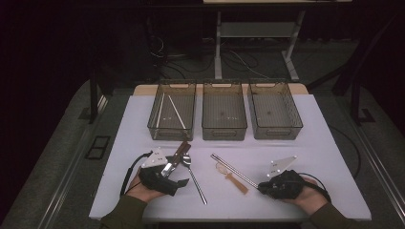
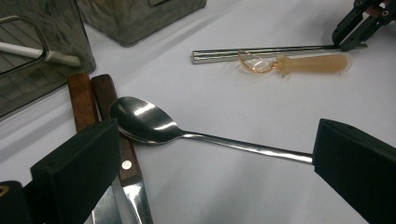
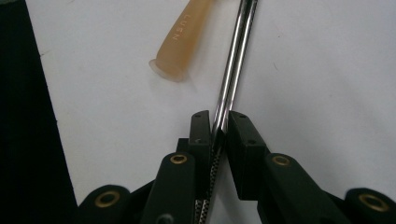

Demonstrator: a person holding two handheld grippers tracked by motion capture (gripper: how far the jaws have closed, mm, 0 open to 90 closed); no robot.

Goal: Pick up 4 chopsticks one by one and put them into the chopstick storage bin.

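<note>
High view
- Tabletop (image 1: 305, 143): white, w/ three clear bins at the far edge.
- Left bin (image 1: 172, 110): two pale sticks are seen inside.
- Middle bin (image 1: 224, 110) & right bin (image 1: 274, 109): side by side, next to the left one.
- Left gripper (image 1: 182, 182): held at front left, jaws spread, beside the spoon (image 1: 193, 174) & the wood-handled knives (image 1: 177, 155).
- Right gripper (image 1: 260, 187): held at front right, at the near end of the metal chopsticks (image 1: 234, 169).
- Amber spoon (image 1: 231, 176): laid just beside the chopsticks.

Left gripper view
- Jaws: wide apart; spoon (image 2: 154, 128) is lain between them, handle touching the right jaw, no pinch seen.
- Knives (image 2: 100, 116): under the spoon bowl, handles twd the bin.
- Chopsticks (image 2: 261, 52) & amber spoon (image 2: 299, 64): farther off, touching.
- Right gripper (image 2: 350, 44): seen at the chopsticks' far end.

Right gripper view
- Right gripper (image 3: 218, 135): jaws pressed on the chopsticks (image 3: 236, 60), pair pinched betw. the pads.
- Amber spoon (image 3: 180, 46): handle end just left of the chopsticks.
</note>
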